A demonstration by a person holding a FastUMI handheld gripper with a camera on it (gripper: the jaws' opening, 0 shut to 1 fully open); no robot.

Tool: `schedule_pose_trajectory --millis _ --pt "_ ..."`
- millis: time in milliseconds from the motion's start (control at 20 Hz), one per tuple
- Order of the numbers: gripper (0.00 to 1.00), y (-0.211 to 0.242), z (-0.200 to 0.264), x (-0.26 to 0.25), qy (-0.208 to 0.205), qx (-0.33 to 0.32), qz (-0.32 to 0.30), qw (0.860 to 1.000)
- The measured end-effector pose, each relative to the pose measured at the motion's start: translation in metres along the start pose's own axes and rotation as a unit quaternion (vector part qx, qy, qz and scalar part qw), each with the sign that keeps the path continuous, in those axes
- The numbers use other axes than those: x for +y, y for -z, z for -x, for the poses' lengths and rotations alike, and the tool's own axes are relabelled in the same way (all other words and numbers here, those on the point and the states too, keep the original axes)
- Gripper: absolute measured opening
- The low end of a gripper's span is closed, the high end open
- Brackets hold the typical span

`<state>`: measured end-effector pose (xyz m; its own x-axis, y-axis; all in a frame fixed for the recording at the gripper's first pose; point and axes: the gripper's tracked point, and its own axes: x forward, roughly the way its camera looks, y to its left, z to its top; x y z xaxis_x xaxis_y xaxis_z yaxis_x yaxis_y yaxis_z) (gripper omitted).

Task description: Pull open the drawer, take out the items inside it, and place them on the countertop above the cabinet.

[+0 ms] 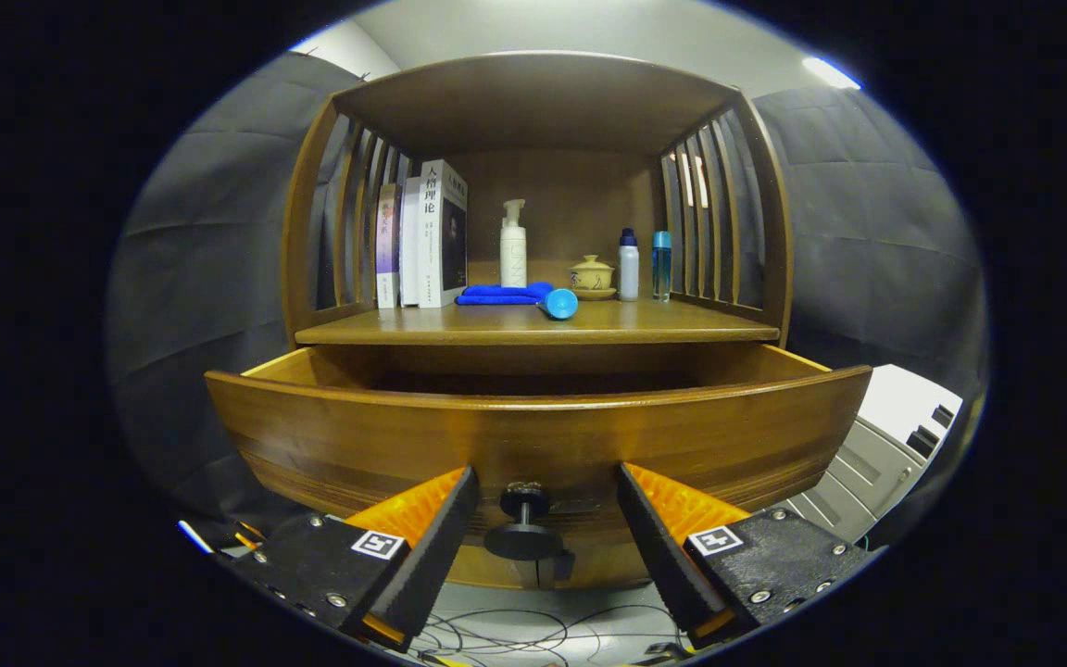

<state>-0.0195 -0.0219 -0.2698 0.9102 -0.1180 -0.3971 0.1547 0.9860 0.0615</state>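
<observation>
Between the spread fingers of the gripper (547,519) sits the drawer's knob (524,533), untouched, its stem pointing straight back at the tongs. Above and beyond it the drawer (533,435) stands pulled out, its interior hidden behind the front panel. On the countertop (663,324) rest books (427,236), a pump bottle (513,245) and a blue cloth (506,294).

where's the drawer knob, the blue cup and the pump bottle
drawer knob (524,538): gripper view, on its round dark head, between the open claw's fingers
blue cup (560,303): gripper view, on its open mouth, lying on the countertop
pump bottle (513,257): gripper view, on its white body
</observation>
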Motion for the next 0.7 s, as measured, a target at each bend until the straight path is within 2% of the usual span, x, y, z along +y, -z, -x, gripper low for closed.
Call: schedule_pose_trajectory --millis 450,700 --pt "0.95 -0.018 -0.085 0.003 -0.001 -0.018 -0.003 1.0" --pt "0.95 -0.022 -0.095 0.003 -0.002 -0.027 -0.015 1.0"
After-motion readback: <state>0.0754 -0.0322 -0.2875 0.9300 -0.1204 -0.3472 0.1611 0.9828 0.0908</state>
